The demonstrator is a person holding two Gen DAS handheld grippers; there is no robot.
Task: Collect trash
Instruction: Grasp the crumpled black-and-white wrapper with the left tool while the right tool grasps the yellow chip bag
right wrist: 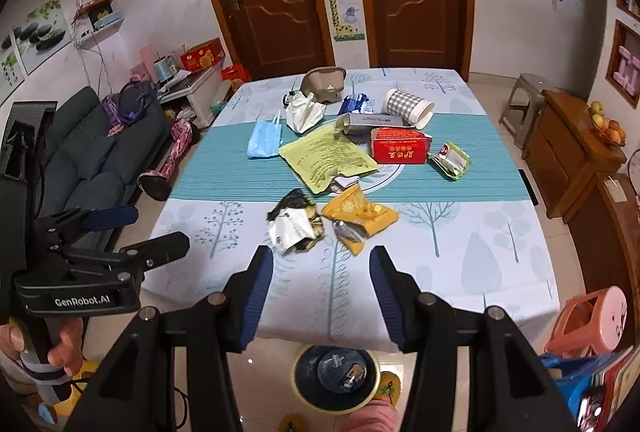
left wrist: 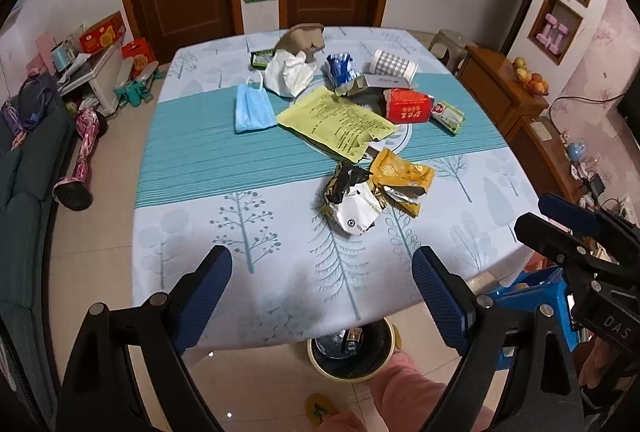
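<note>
Wrappers litter the table; both jaws gape, nothing held.

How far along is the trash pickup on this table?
Barely started. The bin on the floor already holds a scrap or two. Nothing is in hand: the left gripper and right gripper are open and empty. The mask, yellow sheet, red box and wrappers remain.

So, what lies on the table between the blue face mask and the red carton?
The yellow-green printed sheet lies between the face mask and red carton, clearest in the left wrist view.
</note>
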